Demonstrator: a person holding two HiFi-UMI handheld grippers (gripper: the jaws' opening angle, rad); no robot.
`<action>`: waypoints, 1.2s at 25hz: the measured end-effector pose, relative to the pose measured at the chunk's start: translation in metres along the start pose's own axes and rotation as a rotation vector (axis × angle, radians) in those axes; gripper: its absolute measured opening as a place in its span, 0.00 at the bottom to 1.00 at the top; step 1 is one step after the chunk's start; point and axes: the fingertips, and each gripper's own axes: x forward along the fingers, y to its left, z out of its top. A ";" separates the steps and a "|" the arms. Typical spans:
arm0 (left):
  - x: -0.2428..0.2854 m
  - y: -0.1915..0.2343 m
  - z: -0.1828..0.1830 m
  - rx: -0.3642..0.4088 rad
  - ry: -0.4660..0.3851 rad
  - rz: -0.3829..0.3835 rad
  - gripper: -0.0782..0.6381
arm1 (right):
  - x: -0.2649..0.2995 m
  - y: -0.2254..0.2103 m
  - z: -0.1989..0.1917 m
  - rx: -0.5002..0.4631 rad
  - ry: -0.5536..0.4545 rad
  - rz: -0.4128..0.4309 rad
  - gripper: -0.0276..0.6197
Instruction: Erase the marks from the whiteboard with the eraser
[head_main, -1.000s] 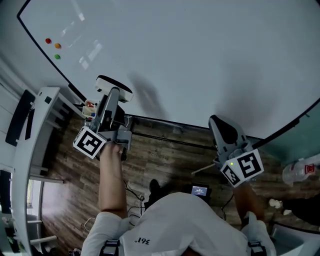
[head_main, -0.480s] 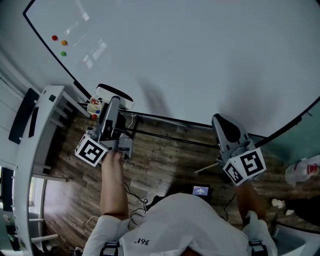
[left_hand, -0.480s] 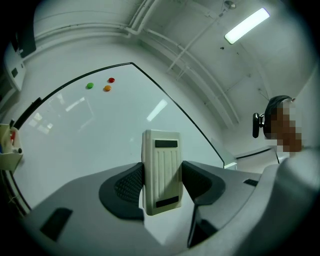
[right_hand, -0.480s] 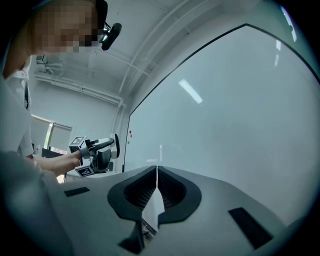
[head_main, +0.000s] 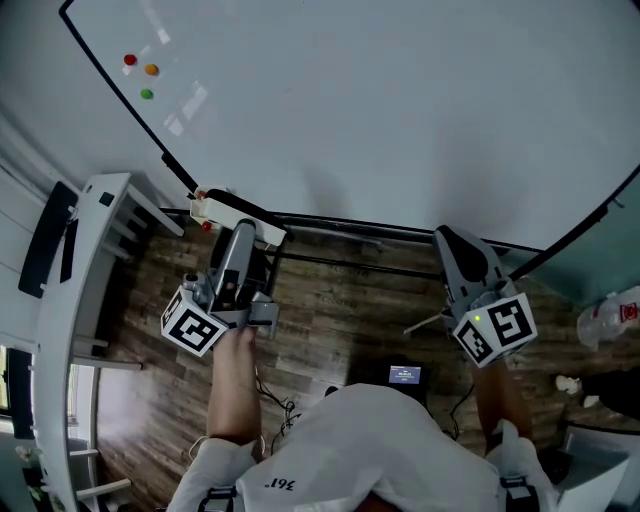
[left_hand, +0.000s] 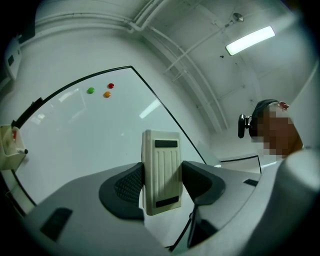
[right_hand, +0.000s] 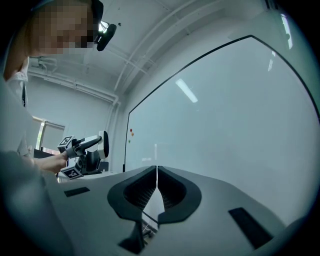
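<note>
A big whiteboard (head_main: 380, 110) fills the top of the head view, and I see no pen marks on it. Three small magnets, red (head_main: 130, 60), orange (head_main: 151, 70) and green (head_main: 147, 94), sit near its left corner. My left gripper (head_main: 243, 230) is shut on a cream ribbed eraser (left_hand: 161, 171), which is at the board's lower edge (head_main: 225, 203). My right gripper (head_main: 458, 250) hangs below the board's lower right part, its jaws shut with nothing between them (right_hand: 157, 187). The right gripper view also shows the left gripper (right_hand: 87, 150) off to the left.
A white rack (head_main: 70, 290) stands at the left by the board's corner. Below the board lies a wooden floor (head_main: 340, 300) with cables and a small lit screen (head_main: 404, 375). A small white holder (left_hand: 10, 145) is fixed at the board's edge.
The left gripper with the eraser has come down off the board's face to its lower edge. The right gripper has hardly moved.
</note>
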 end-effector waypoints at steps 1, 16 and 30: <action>-0.008 -0.001 -0.001 -0.008 0.008 -0.004 0.45 | -0.003 0.007 -0.002 0.002 0.005 -0.008 0.08; -0.120 -0.013 -0.038 -0.097 0.151 -0.036 0.45 | -0.062 0.086 -0.033 0.045 0.045 -0.139 0.08; -0.184 -0.029 -0.059 -0.178 0.236 -0.070 0.45 | -0.097 0.134 -0.047 0.062 0.079 -0.176 0.08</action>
